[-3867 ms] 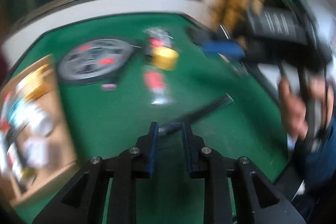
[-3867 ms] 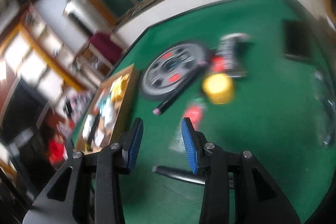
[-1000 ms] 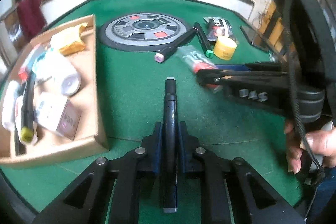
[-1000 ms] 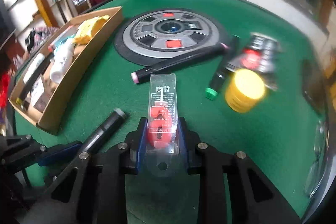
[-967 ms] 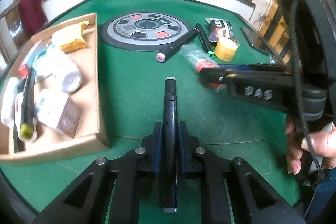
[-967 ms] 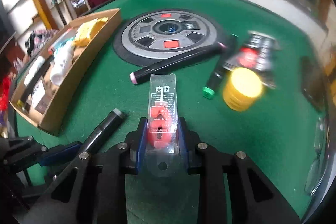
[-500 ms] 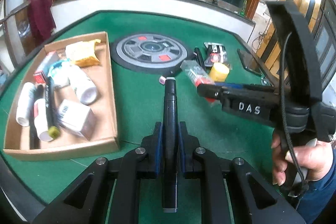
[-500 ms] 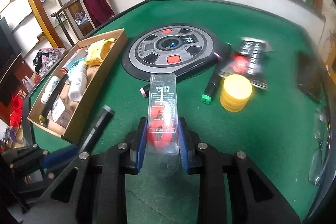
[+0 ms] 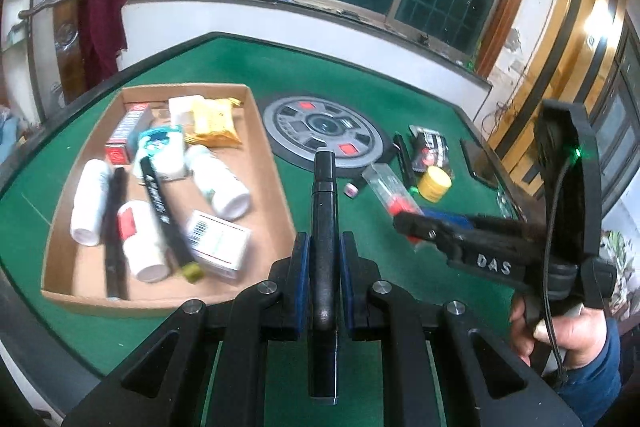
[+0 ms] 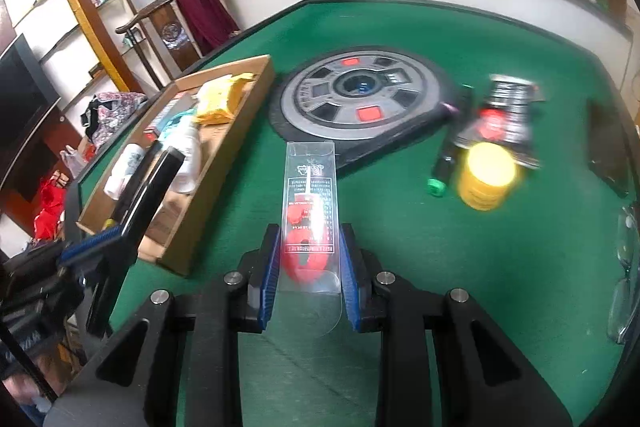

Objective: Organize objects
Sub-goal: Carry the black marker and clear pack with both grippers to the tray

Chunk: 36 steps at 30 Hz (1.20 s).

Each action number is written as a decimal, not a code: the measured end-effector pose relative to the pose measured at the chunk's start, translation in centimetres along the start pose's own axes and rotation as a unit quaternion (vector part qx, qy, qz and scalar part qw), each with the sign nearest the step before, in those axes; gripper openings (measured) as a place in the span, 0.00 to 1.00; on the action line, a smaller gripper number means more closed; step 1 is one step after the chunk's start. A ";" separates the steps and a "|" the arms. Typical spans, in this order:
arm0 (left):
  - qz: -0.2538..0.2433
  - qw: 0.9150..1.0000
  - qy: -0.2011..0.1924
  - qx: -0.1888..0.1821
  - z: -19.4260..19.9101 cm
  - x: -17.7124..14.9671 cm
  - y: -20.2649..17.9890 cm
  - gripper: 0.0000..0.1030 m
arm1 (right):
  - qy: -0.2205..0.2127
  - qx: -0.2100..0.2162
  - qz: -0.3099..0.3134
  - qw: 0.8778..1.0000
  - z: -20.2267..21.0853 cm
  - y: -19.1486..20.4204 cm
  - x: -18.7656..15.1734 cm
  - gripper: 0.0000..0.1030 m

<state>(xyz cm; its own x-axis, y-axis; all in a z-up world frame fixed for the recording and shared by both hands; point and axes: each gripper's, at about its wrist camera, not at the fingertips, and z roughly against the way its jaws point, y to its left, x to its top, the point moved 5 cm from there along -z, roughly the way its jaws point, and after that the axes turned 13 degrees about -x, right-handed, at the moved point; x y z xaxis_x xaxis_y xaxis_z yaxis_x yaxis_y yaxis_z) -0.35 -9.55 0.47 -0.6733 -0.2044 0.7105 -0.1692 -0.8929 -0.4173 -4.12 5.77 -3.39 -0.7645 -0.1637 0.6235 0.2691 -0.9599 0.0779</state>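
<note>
We have both loads off the green worktop [image 9: 248, 63] and over its near edge. Our left hand-held gripper [image 9: 323, 267] is clamped tight on a black marker [image 9: 325, 211], which lies along the fingers and sticks out well past the tips. Our right hand-held gripper [image 10: 308, 267] is closed on a clear plastic packet [image 10: 310, 203] with red contents, gripped by its edges.

The cardboard tray [image 9: 266, 163] along the worktop's left edge is presumably where both belong, and it is already crowded with bottles, boxes and a yellow snack bag [image 9: 214, 121].

We see three risks:

- The packet is thin and slick, held only at its rims. A quick swing could bow it and let it slide out.
- The marker's long overhang could clip the tray's wall, or knock a white bottle [image 9: 218, 183], if we come in low.
- Both hand-held grippers sit close together. Heading for the tray at once, we could knock one against the other.

Still loose near the worktop's right edge are a yellow jar [image 10: 486, 175] and a green-capped marker [image 10: 444, 163].
</note>
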 end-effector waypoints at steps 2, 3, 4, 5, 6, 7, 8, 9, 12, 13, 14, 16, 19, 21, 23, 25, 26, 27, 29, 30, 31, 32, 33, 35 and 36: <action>0.007 1.000 -0.009 0.000 0.7 0.5 1.0 0.12 | 0.001 0.015 -0.003 1.000 0.2 0.8 0.0 0.24; 0.010 1.000 -0.011 0.000 0.9 0.7 1.5 0.12 | 0.003 0.025 -0.004 1.000 0.4 1.3 0.0 0.24; 0.015 1.000 -0.014 0.001 1.1 1.0 2.2 0.12 | 0.005 0.033 -0.005 0.999 0.5 1.7 0.1 0.24; 0.020 1.000 -0.017 0.004 1.4 1.3 2.9 0.12 | 0.006 0.040 -0.004 0.999 0.6 2.3 0.1 0.24; 0.023 1.000 -0.018 0.006 1.5 1.5 3.4 0.12 | 0.006 0.046 -0.005 0.999 0.7 2.8 0.3 0.24; 0.025 0.999 -0.019 0.010 1.7 1.9 4.1 0.12 | 0.006 0.052 -0.005 0.999 0.7 3.4 0.4 0.24; 0.027 0.999 -0.019 0.012 1.8 2.1 4.6 0.12 | 0.008 0.063 -0.005 0.998 0.7 4.2 0.7 0.24; 0.030 0.999 -0.021 0.016 1.9 2.3 5.2 0.12 | 0.010 0.069 -0.002 0.998 0.6 4.8 0.8 0.24; 0.037 0.999 -0.023 0.023 2.2 2.9 6.8 0.12 | 0.012 0.073 0.010 0.997 0.1 6.9 1.5 0.24; 0.042 0.999 -0.022 0.025 2.2 3.0 7.4 0.12 | 0.012 0.074 0.014 0.997 -0.1 7.5 1.8 0.24; 0.047 0.998 -0.021 0.028 2.0 3.2 8.1 0.12 | 0.015 0.075 0.018 0.997 -0.4 8.3 2.1 0.24; 0.054 0.998 -0.018 0.032 1.9 3.6 9.3 0.12 | 0.018 0.076 0.022 0.997 -0.9 9.3 2.6 0.24; 0.066 0.997 -0.014 0.036 1.3 4.3 11.2 0.12 | 0.021 0.066 0.028 0.997 -1.9 10.7 3.5 0.24; 0.080 0.996 -0.013 0.040 1.0 5.0 12.6 0.12 | 0.027 0.063 0.027 0.997 -2.9 11.3 4.1 0.25; 0.079 0.996 -0.008 0.039 0.6 5.5 13.5 0.12 | 0.032 0.057 0.023 0.998 -3.7 11.5 4.6 0.25; 0.091 0.995 0.000 0.050 0.1 5.8 14.8 0.12 | 0.039 0.053 0.021 0.998 -4.6 11.6 5.1 0.25; 0.092 0.994 0.005 0.052 -0.2 5.9 15.3 0.12 | 0.045 0.050 0.016 0.998 -5.2 11.6 5.3 0.25; 0.093 0.994 0.006 0.052 -0.2 5.8 15.5 0.12 | 0.048 0.049 0.012 0.998 -5.5 11.6 5.4 0.25; 0.098 0.994 0.006 0.056 -0.2 5.6 16.0 0.12 | 0.054 0.045 0.008 0.998 -6.3 11.5 5.6 0.25; 0.098 0.994 0.006 0.054 -0.3 5.6 16.0 0.12 | 0.057 0.043 0.006 0.997 -6.7 11.5 5.8 0.25; 0.098 0.994 0.004 0.052 -0.2 5.5 15.9 0.12 | 0.059 0.044 0.004 0.997 -7.0 11.6 5.9 0.25; 0.098 0.994 0.003 0.052 -0.2 5.4 15.8 0.12 | 0.063 0.043 0.004 0.997 -7.4 11.7 5.9 0.25; 0.096 0.994 0.003 0.051 -0.1 5.3 15.6 0.12 | 0.065 0.041 0.005 0.997 -7.6 11.8 6.0 0.25; 0.091 0.995 0.002 0.047 0.0 5.2 15.2 0.12 | 0.059 0.037 0.003 0.998 -7.9 11.8 6.2 0.25; 0.089 0.995 0.003 0.047 0.1 5.1 15.0 0.12 | 0.058 0.036 0.000 0.998 -8.0 11.8 6.3 0.25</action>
<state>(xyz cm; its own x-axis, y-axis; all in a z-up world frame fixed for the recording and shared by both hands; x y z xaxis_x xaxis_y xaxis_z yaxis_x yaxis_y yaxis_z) -6.28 -24.00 -2.11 -0.6915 -0.3607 0.6258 0.0207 -0.8759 -0.4820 -10.43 -8.43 -4.79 -0.8254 -0.1933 0.5305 0.3076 -0.9418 0.1354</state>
